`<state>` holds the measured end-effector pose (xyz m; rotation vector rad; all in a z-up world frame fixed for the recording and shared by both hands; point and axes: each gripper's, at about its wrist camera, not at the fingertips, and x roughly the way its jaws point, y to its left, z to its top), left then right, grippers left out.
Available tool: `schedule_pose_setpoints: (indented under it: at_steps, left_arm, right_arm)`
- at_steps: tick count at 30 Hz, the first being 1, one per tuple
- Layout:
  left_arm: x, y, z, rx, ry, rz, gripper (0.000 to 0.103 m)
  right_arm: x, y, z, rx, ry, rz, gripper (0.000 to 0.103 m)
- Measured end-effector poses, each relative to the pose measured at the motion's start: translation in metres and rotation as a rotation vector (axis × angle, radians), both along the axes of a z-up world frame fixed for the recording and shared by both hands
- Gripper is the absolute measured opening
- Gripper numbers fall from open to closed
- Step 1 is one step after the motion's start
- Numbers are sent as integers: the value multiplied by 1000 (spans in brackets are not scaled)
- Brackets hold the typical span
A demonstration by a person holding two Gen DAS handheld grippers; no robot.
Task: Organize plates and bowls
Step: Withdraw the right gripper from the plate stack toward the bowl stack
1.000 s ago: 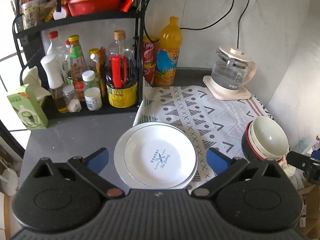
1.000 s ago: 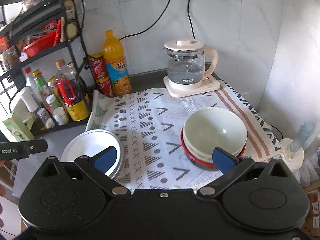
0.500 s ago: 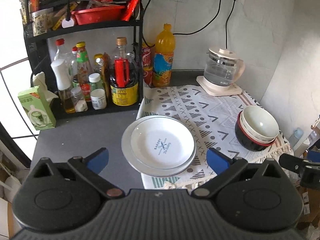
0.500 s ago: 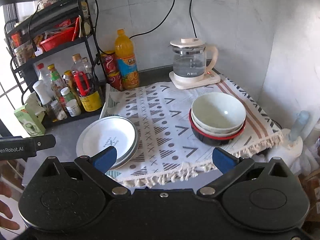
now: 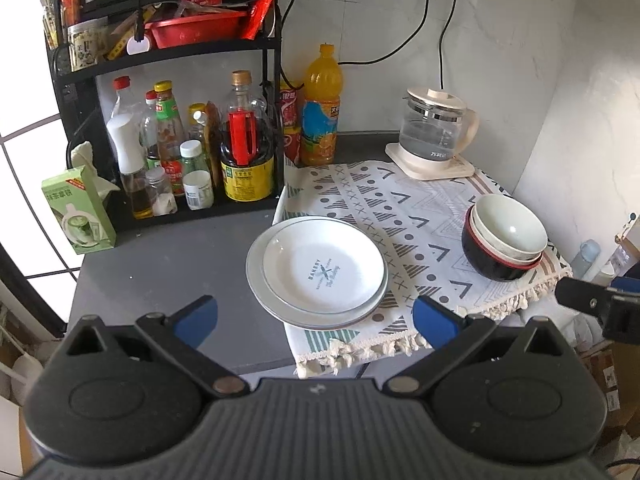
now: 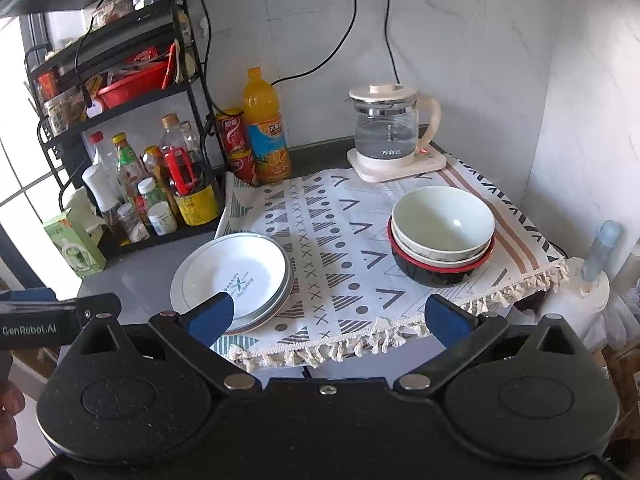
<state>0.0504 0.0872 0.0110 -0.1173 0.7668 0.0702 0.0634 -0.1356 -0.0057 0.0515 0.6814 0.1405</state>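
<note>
Near the bench's front edge, left tongs (image 5: pixel 315 317) and right tongs (image 6: pixel 327 318) are hovering, both spread wide and gripping nothing. Stacked plates (image 5: pixel 318 271) are sitting just beyond, straddling the left edge of the patterned cloth (image 6: pixel 332 240). Nested bowls (image 6: pixel 442 234) are resting on the cloth's right side, kettle (image 6: pixel 394 134) standing farther back.
</note>
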Motion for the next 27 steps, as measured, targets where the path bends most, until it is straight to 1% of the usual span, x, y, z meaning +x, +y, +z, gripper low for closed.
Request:
schedule_pose_setpoints:
  at_steps: [3, 9, 13, 17, 27]
  left_arm:
    - [-3, 0, 1, -4, 0, 2, 103]
    - [-7, 0, 2, -3, -8, 3, 103]
    - [-9, -2, -1, 13, -5, -8, 103]
    - [-9, 0, -3, 10, 2, 5, 103]
    - [-8, -1, -4, 8, 3, 15, 103]
  right_arm:
    - [-2, -4, 1, 10, -2, -14, 103]
    - [-10, -3, 2, -1, -14, -7, 103]
    - [-11, -4, 2, 7, -2, -10, 103]
    - [-12, -5, -2, 3, 15, -2, 103]
    - [-15, -7, -4, 2, 15, 4, 103]
